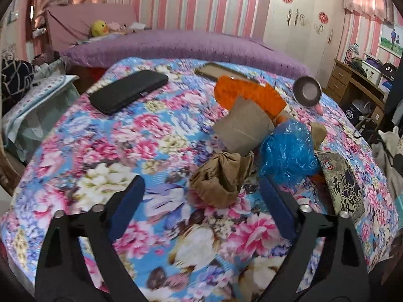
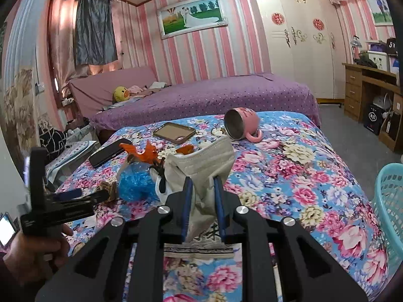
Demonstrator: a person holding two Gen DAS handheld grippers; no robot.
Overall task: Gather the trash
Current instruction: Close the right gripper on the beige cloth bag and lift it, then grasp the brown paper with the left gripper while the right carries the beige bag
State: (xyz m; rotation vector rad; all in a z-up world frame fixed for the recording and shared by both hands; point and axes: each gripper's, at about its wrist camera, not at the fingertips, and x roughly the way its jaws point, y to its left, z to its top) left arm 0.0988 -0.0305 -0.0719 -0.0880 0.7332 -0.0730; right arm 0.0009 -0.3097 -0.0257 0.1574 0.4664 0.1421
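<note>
My right gripper is shut on a beige face mask and holds it above the floral bedspread. In the left wrist view my left gripper is open and empty, just short of a crumpled brown paper wad. Beside the wad lie a crumpled blue plastic bag, a piece of cardboard and an orange wrapper. The blue bag and orange wrapper also show in the right wrist view, with the left gripper at their left.
A black case, a phone in a brown case and a tipped pink mug lie on the bedspread. A patterned packet lies right of the blue bag. A teal basket stands at the bed's right edge.
</note>
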